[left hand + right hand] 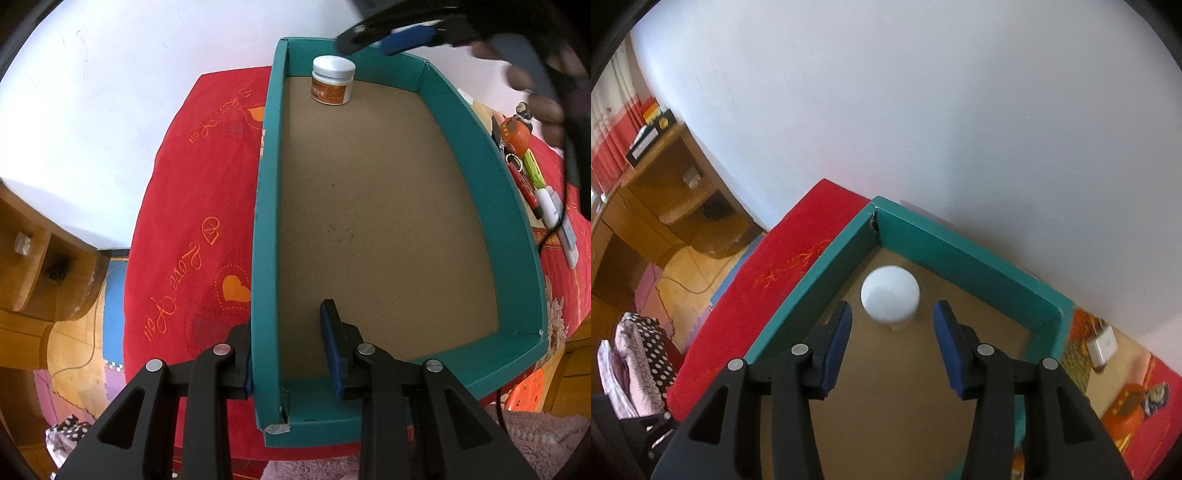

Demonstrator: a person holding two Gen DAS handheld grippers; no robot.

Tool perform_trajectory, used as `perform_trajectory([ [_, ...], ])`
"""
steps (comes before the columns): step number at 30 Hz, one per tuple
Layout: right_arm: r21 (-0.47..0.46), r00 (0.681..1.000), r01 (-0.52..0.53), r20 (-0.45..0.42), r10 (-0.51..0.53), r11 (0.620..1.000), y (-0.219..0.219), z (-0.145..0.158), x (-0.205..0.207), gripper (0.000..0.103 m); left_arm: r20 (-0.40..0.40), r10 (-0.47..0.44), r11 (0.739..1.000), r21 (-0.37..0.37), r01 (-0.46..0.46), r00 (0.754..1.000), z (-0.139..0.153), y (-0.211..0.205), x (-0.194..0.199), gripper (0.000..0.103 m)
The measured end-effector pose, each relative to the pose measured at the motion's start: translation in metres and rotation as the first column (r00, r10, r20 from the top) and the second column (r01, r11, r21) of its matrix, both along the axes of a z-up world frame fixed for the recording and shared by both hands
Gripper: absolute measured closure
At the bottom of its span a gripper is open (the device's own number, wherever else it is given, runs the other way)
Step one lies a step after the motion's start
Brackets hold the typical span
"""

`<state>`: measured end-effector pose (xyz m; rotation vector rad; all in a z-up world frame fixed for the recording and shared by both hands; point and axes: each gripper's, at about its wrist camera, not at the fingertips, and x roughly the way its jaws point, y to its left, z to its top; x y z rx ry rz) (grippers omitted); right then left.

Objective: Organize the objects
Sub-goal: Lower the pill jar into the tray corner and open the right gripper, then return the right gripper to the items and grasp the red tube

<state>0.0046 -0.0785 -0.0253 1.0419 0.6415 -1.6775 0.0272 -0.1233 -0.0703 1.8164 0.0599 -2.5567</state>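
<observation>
A teal cardboard box (266, 206) with a brown floor lies on a red cloth. A small white-lidded jar with an orange label (333, 80) stands in its far left corner. My left gripper (288, 343) is open and straddles the box's left wall near the front corner, one finger outside and one inside, with a wide gap to the inner finger. My right gripper (891, 314) is open above the jar (890, 294), which stands in the box corner (875, 221) just beyond the fingertips. The right gripper also shows at the top of the left wrist view (391, 37).
Right of the box lie an orange keychain toy (515, 134), a red pen (524, 184), a green item (533, 168) and a white charger (550, 208). A white cube adapter (1102, 345) sits past the box's end. A wooden shelf unit (676, 192) stands left by the white wall.
</observation>
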Motion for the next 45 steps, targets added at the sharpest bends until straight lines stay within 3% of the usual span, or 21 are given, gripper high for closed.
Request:
perform_trajectory([
  [10,0.017,0.995,0.1,0.013,-0.1,0.995,0.075,0.025,-0.005,0.055,0.0,0.001,1.0,0.002,-0.001,1.0,0.0,-0.001,-0.001,0.073],
  [19,0.036,0.973,0.229,0.027,-0.23,0.973,0.151,0.022,-0.015,0.055,0.0,0.003,1.0,0.002,-0.003,1.0,0.0,0.001,-0.001,0.073],
  [27,0.061,0.923,0.379,0.051,-0.382,0.923,0.212,0.011,-0.037,0.055,0.003,0.004,1.0,-0.004,-0.004,1.0,-0.001,0.0,-0.001,0.073],
  [33,0.079,0.888,0.458,0.005,-0.459,0.886,0.245,0.002,-0.047,0.055,0.001,0.006,1.0,-0.009,-0.006,1.0,0.0,-0.001,-0.002,0.073],
  [45,0.084,0.805,0.583,0.073,-0.589,0.808,0.311,-0.017,-0.072,0.055,-0.002,0.014,1.0,-0.012,-0.014,1.0,0.001,-0.003,0.0,0.073],
])
